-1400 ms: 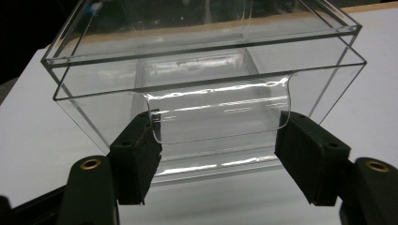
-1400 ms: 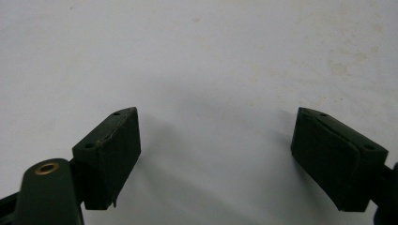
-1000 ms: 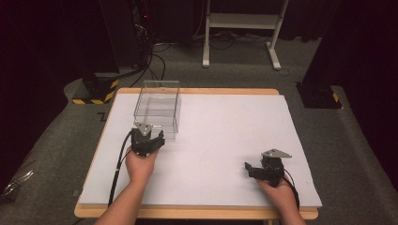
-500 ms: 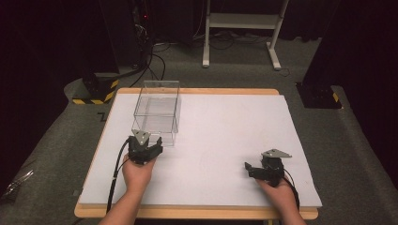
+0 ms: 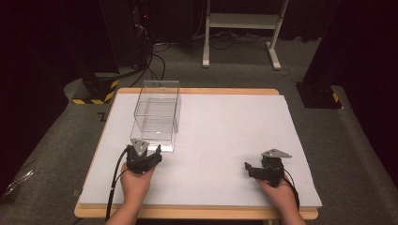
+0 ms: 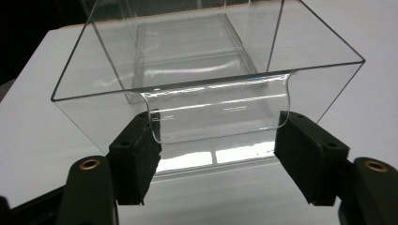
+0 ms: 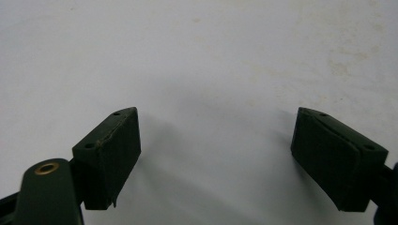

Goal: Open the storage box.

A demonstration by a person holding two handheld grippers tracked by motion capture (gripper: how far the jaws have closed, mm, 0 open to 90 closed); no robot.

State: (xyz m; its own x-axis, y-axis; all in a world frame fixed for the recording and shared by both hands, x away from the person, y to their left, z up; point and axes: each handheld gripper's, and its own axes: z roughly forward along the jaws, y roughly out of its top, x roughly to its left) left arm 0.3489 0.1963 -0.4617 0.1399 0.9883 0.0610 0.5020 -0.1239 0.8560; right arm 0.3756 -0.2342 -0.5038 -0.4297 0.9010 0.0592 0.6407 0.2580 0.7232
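Presently both grippers stand with jaws apart and empty; left gripper point(image 6: 216, 154) should centre squarely on the clear box point(image 6: 211, 75) before closing; right gripper point(image 7: 216, 154) idles.

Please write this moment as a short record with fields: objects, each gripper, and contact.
surface: white table
object: clear plastic box, open top, upright, on the left side of the table
left gripper: open, jaws wide, at the near wall of the box
right gripper: open, over bare table
contact: cannot tell whether the left jaws touch the box
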